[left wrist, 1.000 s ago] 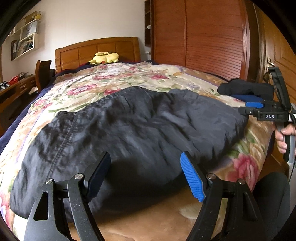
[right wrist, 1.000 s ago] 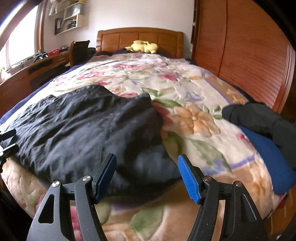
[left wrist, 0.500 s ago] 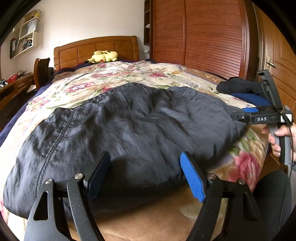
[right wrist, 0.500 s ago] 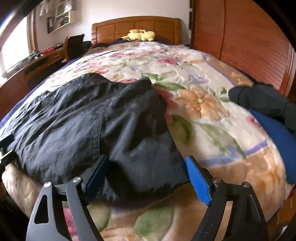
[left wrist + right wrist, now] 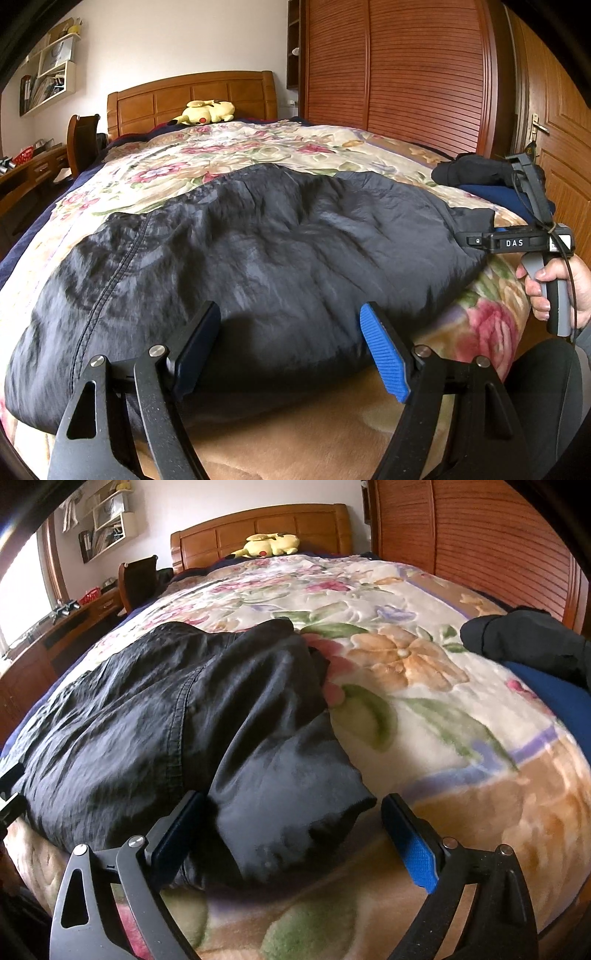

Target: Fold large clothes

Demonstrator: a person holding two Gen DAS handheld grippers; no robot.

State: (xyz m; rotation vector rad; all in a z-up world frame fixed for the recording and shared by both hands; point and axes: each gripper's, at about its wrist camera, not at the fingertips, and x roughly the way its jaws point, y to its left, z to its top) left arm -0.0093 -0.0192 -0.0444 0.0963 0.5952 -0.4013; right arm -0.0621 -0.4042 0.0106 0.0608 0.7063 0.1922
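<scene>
A large dark jacket-like garment lies spread across the near end of the floral bedspread. My left gripper stands open over the garment's near edge, and its pads do not press the cloth. My right gripper hovers low at the garment's right corner. Its jaws are opening, the corner lies between them, and neither pad presses it. In the left wrist view a hand holds the right gripper at the bed's right edge.
A pile of folded dark clothes sits on a blue garment at the bed's right side. A yellow plush toy lies by the headboard. A wooden wardrobe stands to the right; a chair and a desk to the left.
My right gripper has sunk closer to the garment's right corner and its jaws have widened around it. The garment has settled flatter. My left gripper has stayed put.
</scene>
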